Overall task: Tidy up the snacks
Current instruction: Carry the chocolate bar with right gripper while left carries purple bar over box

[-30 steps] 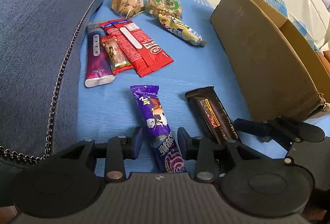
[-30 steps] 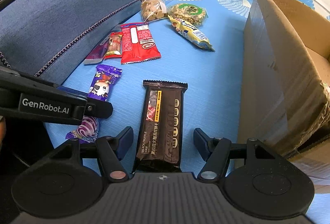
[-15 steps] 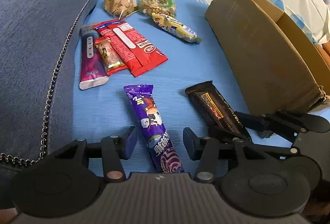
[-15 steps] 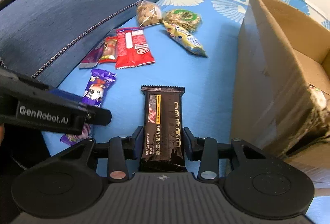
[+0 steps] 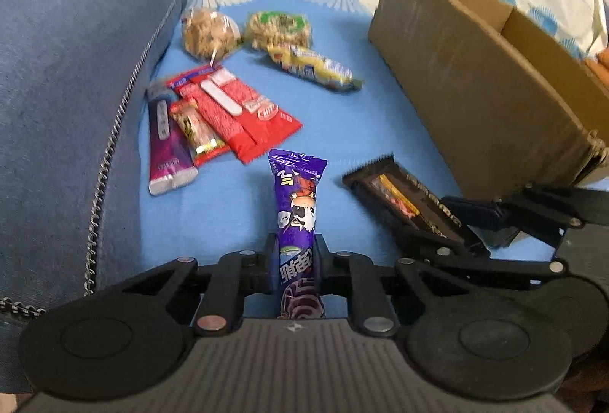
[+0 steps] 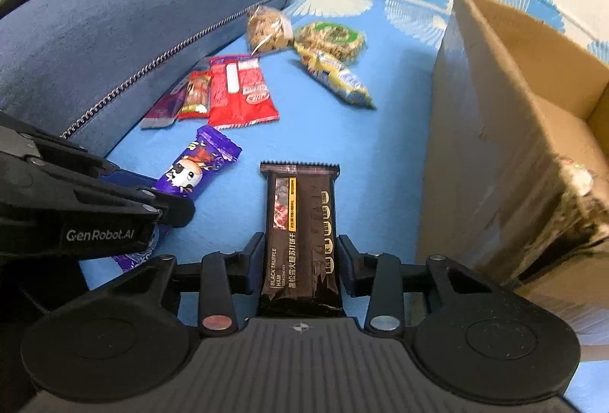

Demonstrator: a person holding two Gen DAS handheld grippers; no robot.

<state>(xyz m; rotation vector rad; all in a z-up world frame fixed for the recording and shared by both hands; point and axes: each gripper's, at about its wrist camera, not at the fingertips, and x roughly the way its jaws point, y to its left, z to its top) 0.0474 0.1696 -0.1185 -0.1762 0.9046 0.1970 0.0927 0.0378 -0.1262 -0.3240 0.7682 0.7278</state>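
Observation:
A purple cartoon snack bar stands between the fingers of my left gripper. Its jaws are closing and the pads press on the bar's sides. The bar's far end is raised off the blue sheet. A black truffle cracker pack is held lengthwise in my right gripper, pads against both long edges. In the left wrist view the black pack and right gripper show at the right. The purple bar shows at the left in the right wrist view. An open cardboard box stands to the right.
Farther back lie a red pack, a purple-silver stick, a small red-gold pack, a yellow bar and two clear bags of snacks. A dark blue cushion walls the left side. The box wall stands on the right.
My left jaws closed in from either side onto the purple bar, and its far end lifted. My right jaws had closed on the black pack half a second ago and hold it still.

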